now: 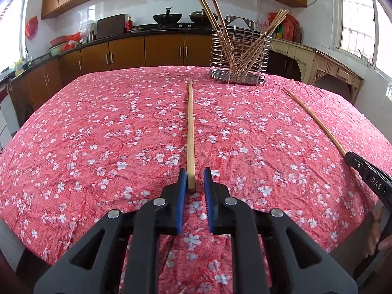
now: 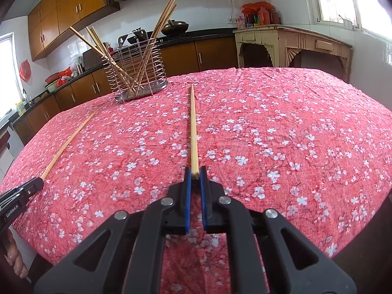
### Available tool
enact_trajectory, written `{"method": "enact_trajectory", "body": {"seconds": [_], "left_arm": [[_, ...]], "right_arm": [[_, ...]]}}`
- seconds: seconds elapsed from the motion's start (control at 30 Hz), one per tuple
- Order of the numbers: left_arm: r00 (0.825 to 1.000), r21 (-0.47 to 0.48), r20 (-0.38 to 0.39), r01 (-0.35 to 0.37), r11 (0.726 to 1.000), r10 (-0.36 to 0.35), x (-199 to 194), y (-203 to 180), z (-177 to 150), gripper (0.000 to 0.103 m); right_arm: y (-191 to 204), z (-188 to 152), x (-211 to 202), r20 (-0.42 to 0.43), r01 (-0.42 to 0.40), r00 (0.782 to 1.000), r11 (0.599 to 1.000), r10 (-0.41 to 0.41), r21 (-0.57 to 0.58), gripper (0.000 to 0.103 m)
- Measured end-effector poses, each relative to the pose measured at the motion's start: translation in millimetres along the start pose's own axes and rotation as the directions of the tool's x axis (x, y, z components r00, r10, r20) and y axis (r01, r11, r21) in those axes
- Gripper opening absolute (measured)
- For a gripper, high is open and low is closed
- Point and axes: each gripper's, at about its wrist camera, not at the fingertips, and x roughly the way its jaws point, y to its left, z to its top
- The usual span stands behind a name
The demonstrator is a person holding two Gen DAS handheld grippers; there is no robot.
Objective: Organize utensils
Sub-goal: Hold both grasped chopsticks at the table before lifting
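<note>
A wire utensil holder (image 1: 237, 58) holding several wooden chopsticks stands at the far side of the table; it also shows in the right wrist view (image 2: 137, 73). My left gripper (image 1: 194, 178) is open around the near end of a chopstick (image 1: 190, 132) lying on the cloth; the left pad touches it, the right pad stands apart. My right gripper (image 2: 195, 174) is shut on the near end of a second chopstick (image 2: 193, 127), which points toward the holder. Each view shows the other chopstick (image 1: 316, 120) (image 2: 71, 139) and the other gripper's tip at its edge.
The table (image 1: 98, 134) is covered by a pink floral cloth (image 2: 281, 134). Brown kitchen cabinets (image 1: 127, 51) and a counter with woks run behind it. A cream wooden side table (image 2: 294, 46) stands at the right.
</note>
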Motion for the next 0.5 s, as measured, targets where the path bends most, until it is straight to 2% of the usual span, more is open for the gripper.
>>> {"method": "enact_trajectory", "body": {"seconds": [0.13,0.37,0.5], "left_arm": [[1.0,0.002,0.008,-0.015,1.0,0.015,1,-1,0,0.007],[1.0,-0.01,-0.012,0.019,1.0,-0.019,0,7,3,0.007],[1.0,-0.008,0.002,0.025,1.0,-0.025,-7,14,8,0.007]], "right_arm": [[4,-4,-1,0.014,0.015,1.0,1.0,-0.014,-0.02,0.008],[4,-2,-4,0.017,0.013,1.0,1.0,-0.013,-0.022,0.007],[1,11,-16,0.058,0.014,0.998,1.0,-0.013,-0.021,0.007]]}}
